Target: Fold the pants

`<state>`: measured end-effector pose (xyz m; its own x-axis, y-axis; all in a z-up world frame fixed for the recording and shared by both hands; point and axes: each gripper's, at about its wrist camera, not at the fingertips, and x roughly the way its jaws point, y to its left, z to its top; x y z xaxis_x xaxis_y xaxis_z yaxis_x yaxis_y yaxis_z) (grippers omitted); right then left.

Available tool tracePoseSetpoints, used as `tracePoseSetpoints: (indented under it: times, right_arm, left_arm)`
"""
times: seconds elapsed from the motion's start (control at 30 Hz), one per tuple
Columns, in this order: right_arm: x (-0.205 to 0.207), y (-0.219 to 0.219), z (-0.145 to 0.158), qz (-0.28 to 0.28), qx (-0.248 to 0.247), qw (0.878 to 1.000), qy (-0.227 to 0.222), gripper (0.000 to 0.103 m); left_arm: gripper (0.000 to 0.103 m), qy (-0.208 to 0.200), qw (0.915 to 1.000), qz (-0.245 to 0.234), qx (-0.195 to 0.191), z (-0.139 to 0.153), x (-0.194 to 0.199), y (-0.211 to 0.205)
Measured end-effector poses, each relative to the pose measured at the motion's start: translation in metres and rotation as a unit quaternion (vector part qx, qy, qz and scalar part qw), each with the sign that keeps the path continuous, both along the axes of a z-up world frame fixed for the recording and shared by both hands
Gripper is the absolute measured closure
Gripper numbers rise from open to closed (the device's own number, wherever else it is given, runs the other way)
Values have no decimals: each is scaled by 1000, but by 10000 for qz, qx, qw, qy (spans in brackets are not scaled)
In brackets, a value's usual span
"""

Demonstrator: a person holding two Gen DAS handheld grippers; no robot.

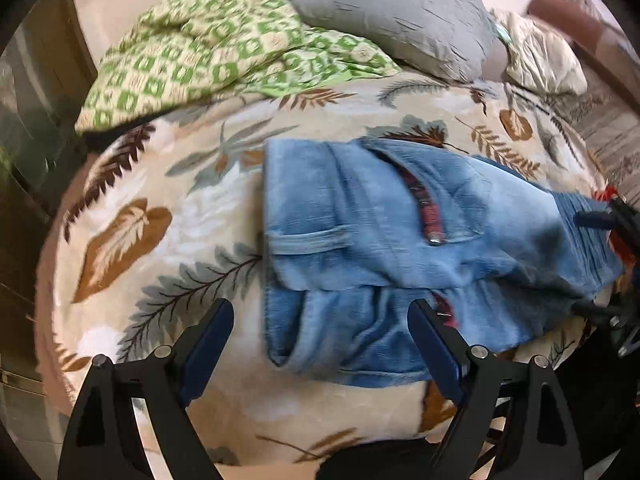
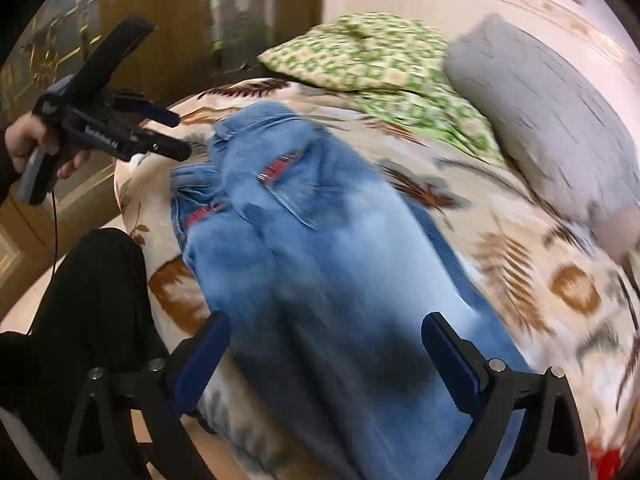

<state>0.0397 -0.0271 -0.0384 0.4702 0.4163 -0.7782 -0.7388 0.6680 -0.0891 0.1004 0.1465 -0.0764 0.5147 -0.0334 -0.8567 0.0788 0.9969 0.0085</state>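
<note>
Both grippers empty w/ jaws wide: left gripper (image 1: pixel 320 344), right gripper (image 2: pixel 326 354); jeans (image 1: pixel 384 240) lie on leaf-print blanket (image 1: pixel 168 248), apparently folded once lengthwise; looks btwn folds; next prob. needs regrasp of one end, carry across.

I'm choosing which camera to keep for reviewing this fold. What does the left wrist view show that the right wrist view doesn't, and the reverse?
Only the left wrist view shows the crumpled beige pillow beyond the grey one, and the right gripper edge-on by the jeans' far end. Only the right wrist view shows the hand holding the left gripper, and a dark-clad leg. Both show the jeans on the leaf-print bedspread, the green patterned pillow, the grey pillow, and open jaws.
</note>
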Motion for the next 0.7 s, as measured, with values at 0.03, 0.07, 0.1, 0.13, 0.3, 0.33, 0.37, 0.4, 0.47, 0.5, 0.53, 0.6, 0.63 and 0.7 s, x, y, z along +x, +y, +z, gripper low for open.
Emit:
tracePoseSetpoints:
  times: [0.03,0.07,0.1,0.13,0.3,0.33,0.37,0.4,0.47,0.5,0.53,0.6,0.63,0.7]
  right_arm:
    - [3,10,-5,66,-27,10000,6,6]
    - [5,17,-8,106,-36,9999,19,6]
    - [7,25,-12,131,-51,9999,32,6]
    - [12,34,-18,131,-81,9999,43,6]
    - [42,53,-45,-169,-365,9983,427,82]
    - [49,52,-51,-252,-305,9969,673,85]
    - [54,49,-52,-334,-149,9962,795,87]
    - [55,47,-51,-345,-69,9959,828,92]
    - [52,42,-44,-288,39,9959,860,96]
    - [50,39,-37,-247,92,9959,860,97]
    - [43,33,-27,-151,208,9959,863,97]
    - [30,25,-12,27,333,9964,782,97]
    - [23,23,-7,115,362,9965,741,97]
    - [9,22,-3,284,352,9968,654,97]
  left_arm:
    - [14,-14,9999,11,-110,-5,4,8]
    - [14,-30,9997,12,-236,-8,11,12]
    - [14,-46,9989,10,-457,-12,17,18]
    - [14,-45,9975,-13,-704,-16,24,22]
    - [46,127,9917,-387,-1217,-37,53,23]
    - [78,259,9892,-456,-1368,-38,55,22]
    - [90,393,9879,-477,-1422,-38,57,22]
    - [90,385,9879,-528,-1409,-34,55,20]
    - [90,235,9875,-750,-1368,-17,45,15]
    - [90,148,9859,-846,-1438,-4,37,14]
    - [90,45,9845,-916,-1495,8,27,14]
    - [90,-89,9819,-976,-1618,27,9,16]
    - [90,-67,9817,-953,-1646,31,2,18]
    - [90,174,9837,-898,-1550,23,-6,19]
